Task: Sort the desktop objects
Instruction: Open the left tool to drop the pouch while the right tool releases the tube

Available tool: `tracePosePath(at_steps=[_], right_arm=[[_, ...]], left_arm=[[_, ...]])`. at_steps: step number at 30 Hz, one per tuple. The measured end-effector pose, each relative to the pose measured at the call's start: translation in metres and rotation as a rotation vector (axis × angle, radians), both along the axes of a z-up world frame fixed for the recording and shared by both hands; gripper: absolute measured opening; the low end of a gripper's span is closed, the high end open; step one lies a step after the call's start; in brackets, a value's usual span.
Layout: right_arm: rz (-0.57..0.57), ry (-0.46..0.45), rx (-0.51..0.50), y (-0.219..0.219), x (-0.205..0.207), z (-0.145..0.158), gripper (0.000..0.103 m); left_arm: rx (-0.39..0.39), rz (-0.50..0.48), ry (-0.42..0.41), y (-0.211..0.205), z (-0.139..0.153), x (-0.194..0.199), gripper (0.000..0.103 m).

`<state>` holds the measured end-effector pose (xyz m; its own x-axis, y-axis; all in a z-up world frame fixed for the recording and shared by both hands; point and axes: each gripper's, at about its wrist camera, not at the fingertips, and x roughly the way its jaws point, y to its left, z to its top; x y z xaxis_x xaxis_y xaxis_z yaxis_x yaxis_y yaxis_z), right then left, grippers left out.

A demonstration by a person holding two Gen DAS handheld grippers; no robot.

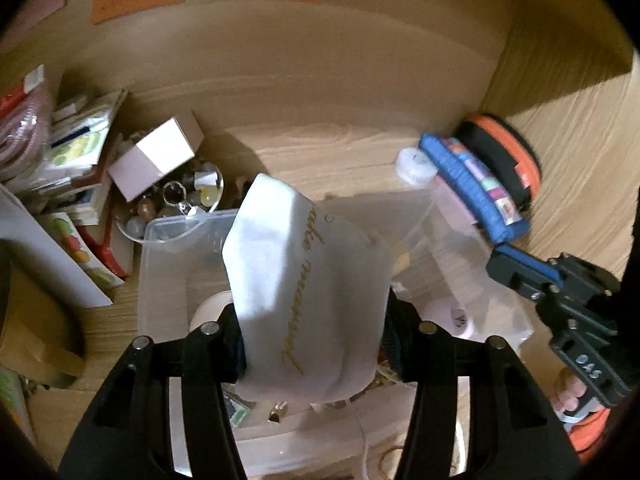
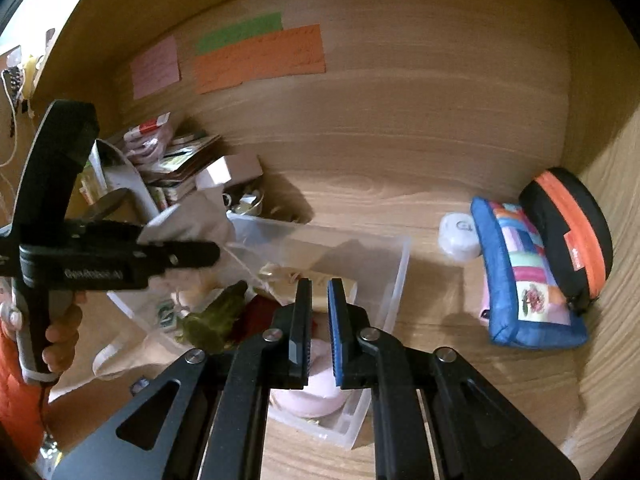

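Between the left gripper's (image 1: 310, 334) fingers (image 1: 230, 340) hangs a white cloth pouch (image 1: 304, 280) with gold lettering, gripped above the clear plastic bin (image 1: 168, 280) on the counter (image 1: 340, 136). From the right wrist, the right gripper (image 2: 319, 292) has its fingers (image 2: 302, 320) narrowed to a slit, holding nothing, over that bin (image 2: 394, 276); a blue patchwork pouch (image 2: 520, 276) lies well apart.

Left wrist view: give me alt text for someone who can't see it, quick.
The left gripper grips a white cloth pouch with gold script above a clear plastic bin on a wooden desk. Left of the bin lie stacked cards and a bowl of trinkets; to the right, a blue patchwork pouch and the right gripper.
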<state>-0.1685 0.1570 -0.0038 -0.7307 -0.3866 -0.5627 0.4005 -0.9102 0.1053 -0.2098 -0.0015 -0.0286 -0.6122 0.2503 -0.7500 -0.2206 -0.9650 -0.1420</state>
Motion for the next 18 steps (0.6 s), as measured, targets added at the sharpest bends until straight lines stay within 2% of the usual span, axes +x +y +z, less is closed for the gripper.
tracePosePath(at_steps=[4,9,10,12,15,18], right_arm=[[0.009,-0.044,-0.018,0.003,-0.010,-0.010,0.008],[0.032,-0.078,-0.024,0.002,-0.014,-0.017,0.013],[0.035,-0.080,-0.023,0.001,-0.014,-0.017,0.021],[0.029,-0.069,-0.024,0.000,-0.011,-0.016,0.047],[0.029,-0.043,-0.008,-0.002,-0.007,-0.011,0.050],[0.040,-0.031,-0.002,-0.005,-0.002,-0.005,0.052]], left_arm=[[-0.045,0.006,0.009,0.004,-0.001,0.001,0.060],[-0.013,0.002,0.018,0.001,0.006,0.004,0.063],[0.000,-0.002,0.021,-0.001,0.009,0.006,0.063],[0.013,0.004,0.045,-0.005,0.019,0.012,0.065],[-0.004,0.030,0.097,-0.012,0.033,0.024,0.074],[-0.029,0.061,0.138,-0.023,0.046,0.039,0.075]])
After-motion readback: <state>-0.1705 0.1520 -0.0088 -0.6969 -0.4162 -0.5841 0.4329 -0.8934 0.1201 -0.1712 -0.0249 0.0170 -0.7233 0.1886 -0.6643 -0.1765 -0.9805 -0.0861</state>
